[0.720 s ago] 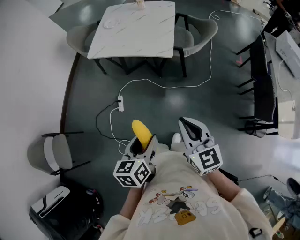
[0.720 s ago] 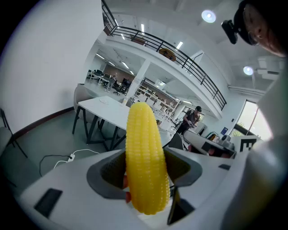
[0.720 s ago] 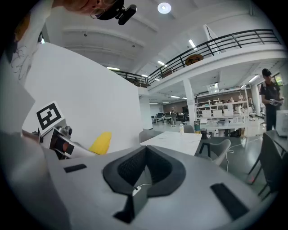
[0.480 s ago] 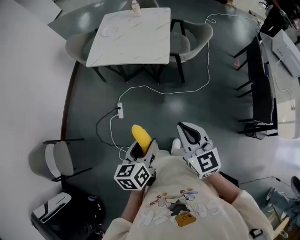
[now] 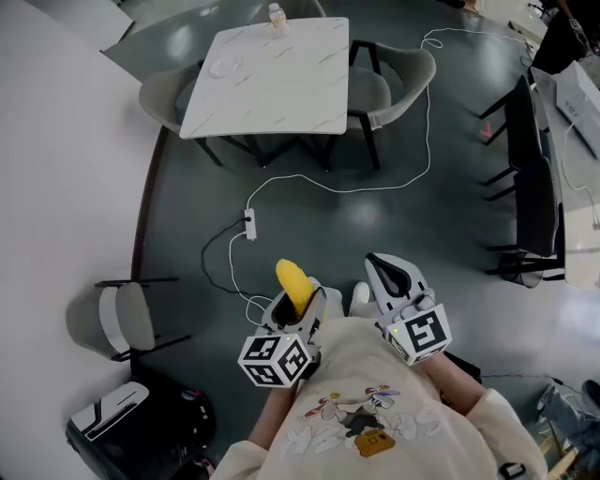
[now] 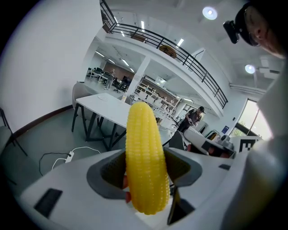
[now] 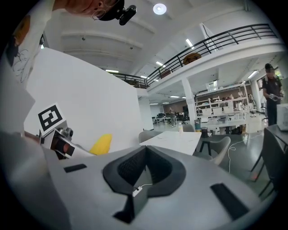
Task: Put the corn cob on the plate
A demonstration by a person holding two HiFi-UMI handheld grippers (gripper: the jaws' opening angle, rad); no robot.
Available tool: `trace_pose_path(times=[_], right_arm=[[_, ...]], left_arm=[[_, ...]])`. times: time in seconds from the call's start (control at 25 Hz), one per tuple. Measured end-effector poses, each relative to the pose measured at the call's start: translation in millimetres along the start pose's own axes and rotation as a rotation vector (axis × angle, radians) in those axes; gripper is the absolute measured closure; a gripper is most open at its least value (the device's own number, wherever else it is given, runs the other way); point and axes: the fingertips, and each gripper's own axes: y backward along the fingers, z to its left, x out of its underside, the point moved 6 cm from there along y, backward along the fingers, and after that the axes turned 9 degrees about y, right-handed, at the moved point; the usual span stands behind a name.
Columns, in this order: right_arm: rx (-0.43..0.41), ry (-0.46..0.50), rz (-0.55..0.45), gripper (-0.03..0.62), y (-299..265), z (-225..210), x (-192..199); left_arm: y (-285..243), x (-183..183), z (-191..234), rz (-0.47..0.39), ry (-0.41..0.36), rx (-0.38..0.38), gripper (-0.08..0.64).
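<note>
A yellow corn cob (image 5: 293, 284) stands upright between the jaws of my left gripper (image 5: 298, 300), which is shut on it just in front of the person's chest. In the left gripper view the corn cob (image 6: 145, 152) fills the middle, clamped by the grey pads (image 6: 182, 167). My right gripper (image 5: 390, 275) is beside it, shut with nothing in it; its jaws meet at the tip in the right gripper view (image 7: 146, 168). A pale plate (image 5: 222, 67) lies at the far left of the white table (image 5: 281, 89), well ahead of both grippers.
Grey chairs (image 5: 394, 80) surround the table, and a small bottle (image 5: 276, 13) stands at its far edge. A white cable and power strip (image 5: 249, 223) cross the dark floor. A folded chair (image 5: 122, 314) and black case (image 5: 131, 422) are at left, black desks (image 5: 525, 178) at right.
The head view has shifted slightly; both grippers sit a little lower and further right in the frame. The corn cob stays gripped in the left gripper.
</note>
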Motion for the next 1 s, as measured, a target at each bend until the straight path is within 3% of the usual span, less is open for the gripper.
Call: trace_pose_path(times=[0.36,0.64,1.0], right_arm=[[-0.023,-0.016,0.041,0.588,-71.3,-4.5,1.0],[0.012,-0.026,0.048,0.588,-174.2,-14.3,-19.7],[0.071,-0.009,0.059,0.588,-323.5,-4.6,-64.6]], left_arm=[[-31.4,-48.1,36.5,0.027,0.025,0.005,0.295],[-70.2,-145.3,89.4,0.019,-0.005,0.023,0.295],[-95.2,-269.3,187.5,0.053,0.014,0.036,0.295]])
